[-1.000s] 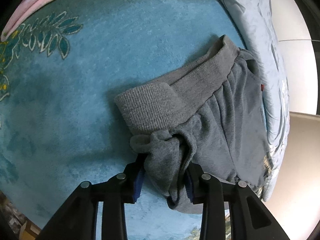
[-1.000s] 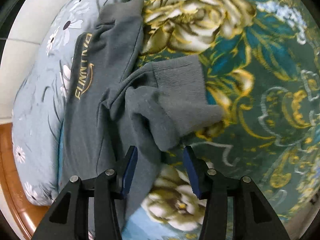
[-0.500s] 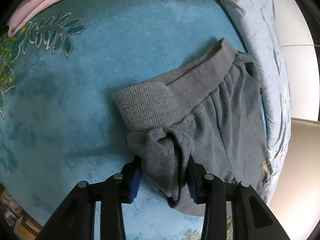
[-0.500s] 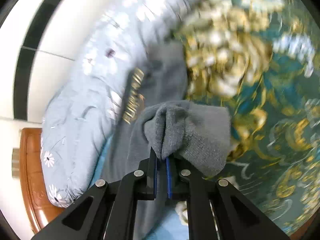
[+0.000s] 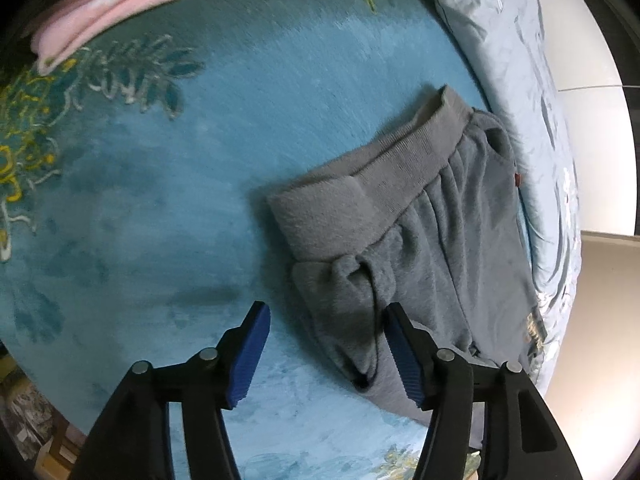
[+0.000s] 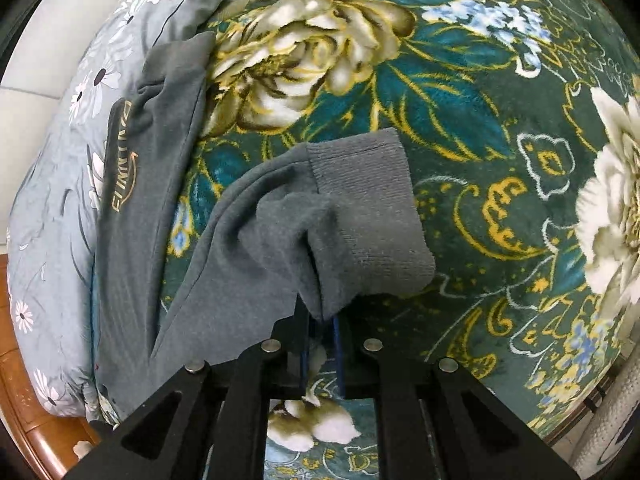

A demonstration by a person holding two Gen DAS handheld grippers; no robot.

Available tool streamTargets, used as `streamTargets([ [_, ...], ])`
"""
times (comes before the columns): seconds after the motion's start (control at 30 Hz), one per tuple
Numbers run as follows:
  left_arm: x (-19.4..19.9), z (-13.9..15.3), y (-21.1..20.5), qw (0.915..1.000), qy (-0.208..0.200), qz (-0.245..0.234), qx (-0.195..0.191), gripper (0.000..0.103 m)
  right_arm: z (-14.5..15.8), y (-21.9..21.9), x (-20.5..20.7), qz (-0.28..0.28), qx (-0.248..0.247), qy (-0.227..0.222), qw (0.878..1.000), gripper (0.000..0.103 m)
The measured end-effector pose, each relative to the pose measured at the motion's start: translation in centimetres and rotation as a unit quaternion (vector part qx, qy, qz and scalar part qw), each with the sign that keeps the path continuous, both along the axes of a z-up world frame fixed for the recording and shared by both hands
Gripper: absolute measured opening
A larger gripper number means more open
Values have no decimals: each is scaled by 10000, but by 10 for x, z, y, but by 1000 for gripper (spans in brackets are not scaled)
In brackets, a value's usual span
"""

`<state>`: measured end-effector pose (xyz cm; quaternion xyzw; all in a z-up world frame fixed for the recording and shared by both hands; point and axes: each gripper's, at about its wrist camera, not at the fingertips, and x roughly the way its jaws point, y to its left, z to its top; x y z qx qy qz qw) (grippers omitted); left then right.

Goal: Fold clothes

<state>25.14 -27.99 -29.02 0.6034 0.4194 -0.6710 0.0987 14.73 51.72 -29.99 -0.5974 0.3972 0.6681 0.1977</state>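
A grey sweatshirt [image 5: 452, 240] lies on a teal floral blanket [image 5: 160, 200]. In the left wrist view its ribbed hem [image 5: 400, 168] is folded over and a bunched sleeve lies near my left gripper [image 5: 326, 352], which is open with the cloth between its blue pads, apart from them. In the right wrist view my right gripper [image 6: 322, 328] is shut on the sweatshirt's sleeve [image 6: 320, 240] near its ribbed cuff [image 6: 368, 208] and holds it lifted over the blanket [image 6: 500, 160]. Gold lettering [image 6: 120, 160] shows on the garment's body at the left.
A pale blue floral pillow [image 6: 52, 200] lies along the sweatshirt's far side and also shows in the left wrist view [image 5: 540, 80]. A pink folded cloth [image 5: 120, 4] lies at the top left. A wooden bed frame [image 6: 24, 408] runs at the lower left.
My left gripper opened and let go of the bunched sleeve, which now lies on the blanket. My right gripper closed on the other sleeve near the cuff and lifted it.
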Motion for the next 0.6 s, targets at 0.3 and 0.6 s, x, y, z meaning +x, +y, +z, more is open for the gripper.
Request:
streamTargets([
  [0.3,-28,-17,7,9995,58,299,102,67,0,-4,-18,158,43,-117,9998,9],
  [0.6,-24,2,10,9992,285,144,-224,17,7,-8,-23,225,57,-211,9995,9],
])
